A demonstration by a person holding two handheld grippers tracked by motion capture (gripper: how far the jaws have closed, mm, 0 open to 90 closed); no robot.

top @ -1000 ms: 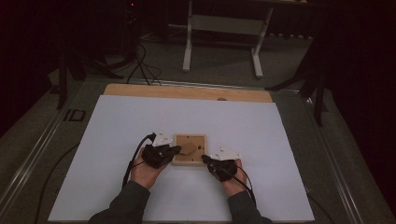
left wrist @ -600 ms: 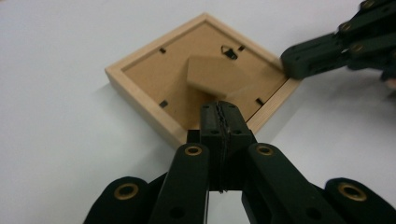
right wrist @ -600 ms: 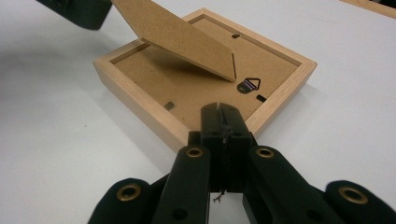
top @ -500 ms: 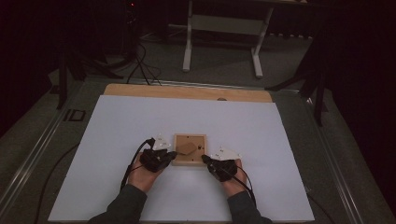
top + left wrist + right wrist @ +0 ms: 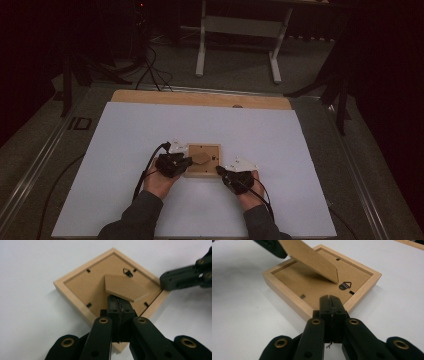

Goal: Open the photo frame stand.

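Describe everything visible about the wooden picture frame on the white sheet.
The picture frame lies face down on the white sheet: a square light-wood rim around a brown backing board with small black tabs and a metal hanger. Its cardboard stand flap is lifted. The closed left hand-held gripper sits under the flap.

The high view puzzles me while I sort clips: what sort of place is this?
Probably a recording workshop or lab: a white-covered table with a wooden picture frame lying face down, cables on the dark floor, a metal stand behind.

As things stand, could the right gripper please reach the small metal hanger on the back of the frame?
Probably yes: the hanger lies just past the shut right gripper, and the raised stand leaves it uncovered.
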